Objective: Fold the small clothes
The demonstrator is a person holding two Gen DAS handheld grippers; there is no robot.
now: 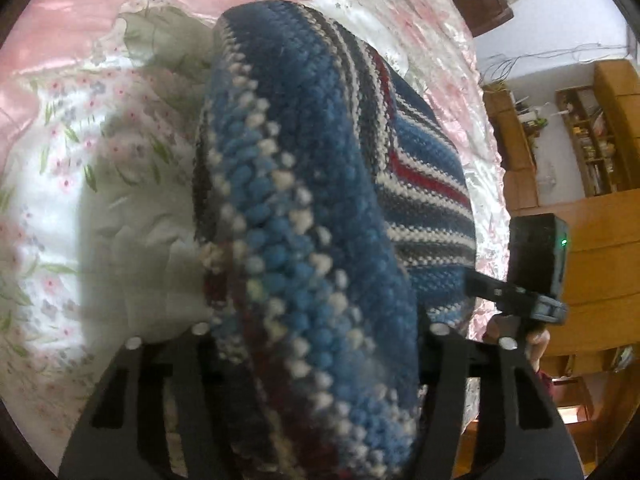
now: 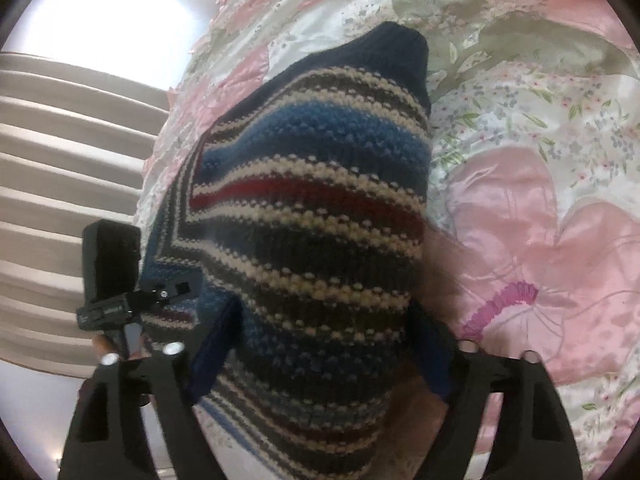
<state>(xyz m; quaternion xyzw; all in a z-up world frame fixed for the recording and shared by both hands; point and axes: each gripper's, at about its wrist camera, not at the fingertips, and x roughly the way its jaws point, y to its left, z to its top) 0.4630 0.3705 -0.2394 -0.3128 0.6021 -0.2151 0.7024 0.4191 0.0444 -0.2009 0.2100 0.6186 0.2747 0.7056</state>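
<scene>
Two grippers hold one small striped knit garment lifted above the bed, over the pink floral quilt. The left gripper is clenched on a bunched edge of the garment; the right gripper grips another edge, and the cloth hangs between them. The knit looks thick, soft and limp, probably light, with a coarse bobbled surface that should resist slipping, though the loose stitches may stretch or snag. The best hold is likely at the hem corners or the dark ribbed band, so that the panel hangs flat. The satin quilt looks slippery, so a laid fold may slide.
</scene>
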